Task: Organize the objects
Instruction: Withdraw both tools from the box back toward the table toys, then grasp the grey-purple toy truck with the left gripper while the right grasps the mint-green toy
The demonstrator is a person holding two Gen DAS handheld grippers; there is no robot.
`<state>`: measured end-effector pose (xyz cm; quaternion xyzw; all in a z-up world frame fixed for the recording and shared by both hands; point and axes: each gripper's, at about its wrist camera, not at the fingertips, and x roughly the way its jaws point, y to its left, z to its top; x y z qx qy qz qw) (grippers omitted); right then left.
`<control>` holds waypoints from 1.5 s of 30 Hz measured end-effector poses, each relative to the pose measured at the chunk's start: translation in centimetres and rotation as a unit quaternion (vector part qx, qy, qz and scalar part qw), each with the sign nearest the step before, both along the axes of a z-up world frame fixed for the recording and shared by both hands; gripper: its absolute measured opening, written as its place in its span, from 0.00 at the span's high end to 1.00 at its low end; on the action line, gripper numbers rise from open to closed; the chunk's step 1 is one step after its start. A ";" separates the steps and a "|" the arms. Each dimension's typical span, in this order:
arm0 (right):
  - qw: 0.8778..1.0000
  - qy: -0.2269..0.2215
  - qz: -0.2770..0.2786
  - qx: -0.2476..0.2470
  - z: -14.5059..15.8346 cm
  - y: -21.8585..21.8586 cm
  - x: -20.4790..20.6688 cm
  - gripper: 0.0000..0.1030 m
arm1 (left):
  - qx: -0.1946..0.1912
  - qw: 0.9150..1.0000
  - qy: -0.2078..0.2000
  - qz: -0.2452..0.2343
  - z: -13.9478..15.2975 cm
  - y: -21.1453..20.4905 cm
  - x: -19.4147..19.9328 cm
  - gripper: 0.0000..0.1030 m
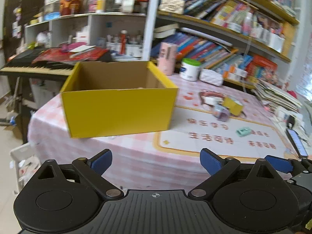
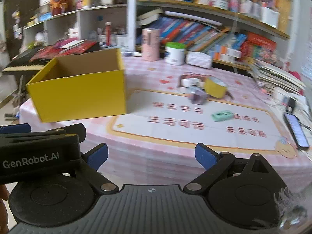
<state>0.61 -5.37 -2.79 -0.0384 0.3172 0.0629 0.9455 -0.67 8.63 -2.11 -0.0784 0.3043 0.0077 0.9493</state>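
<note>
In the left wrist view, the left gripper (image 1: 156,161) hangs at 6 o'clock over the near edge of the surface (image 1: 136,156), its blue-padded fingers (image 1: 101,160) spread wide and holding nothing. At 10 to 11 o'clock past them stands an open yellow cardboard box (image 1: 119,109) on the pink checked cloth; only a sliver of something pale shows at its inner rim, too little to identify. Toward 1 o'clock lie the loose items: a small lilac container (image 1: 221,114) touching a yellow roll of tape (image 1: 233,105), and nearer, apart from both, a mint-green clip-like object (image 1: 243,132) on the printed mat. At 3 o'clock a phone (image 1: 297,142) lies at the surface's right edge.

In the right wrist view, the left gripper's black body crosses at 9 o'clock, just beside the right gripper (image 2: 151,156). The right gripper's fingers (image 2: 205,156) are likewise wide apart with nothing between them. The box (image 2: 78,95) sits at 10 o'clock, the lilac container (image 2: 198,97) and tape (image 2: 214,88) at 1 o'clock, the green object (image 2: 222,116) at 2 o'clock.
</note>
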 end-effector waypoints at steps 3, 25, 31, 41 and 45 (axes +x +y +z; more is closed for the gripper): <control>1.000 -0.003 -0.025 -0.001 0.1 -1.4 -0.3 0.06 | -0.002 1.000 -0.002 -0.026 0.1 -1.4 0.6 0.05; 0.996 0.005 -0.094 -0.005 -0.5 -10.0 4.3 0.05 | -0.008 0.995 0.006 -0.101 -0.5 -9.3 7.4 0.05; 0.997 0.011 -0.070 -0.001 -0.5 -12.0 8.2 0.06 | -0.007 0.996 0.010 -0.094 -0.7 -11.2 10.9 0.05; 0.999 0.027 -0.023 -0.013 -1.8 -15.7 15.0 0.06 | -0.010 0.998 0.024 -0.060 -1.7 -14.3 16.2 0.05; 0.999 0.040 -0.001 -0.019 -3.0 -16.9 17.6 0.06 | -0.011 0.998 0.034 -0.042 -2.2 -15.4 17.8 0.05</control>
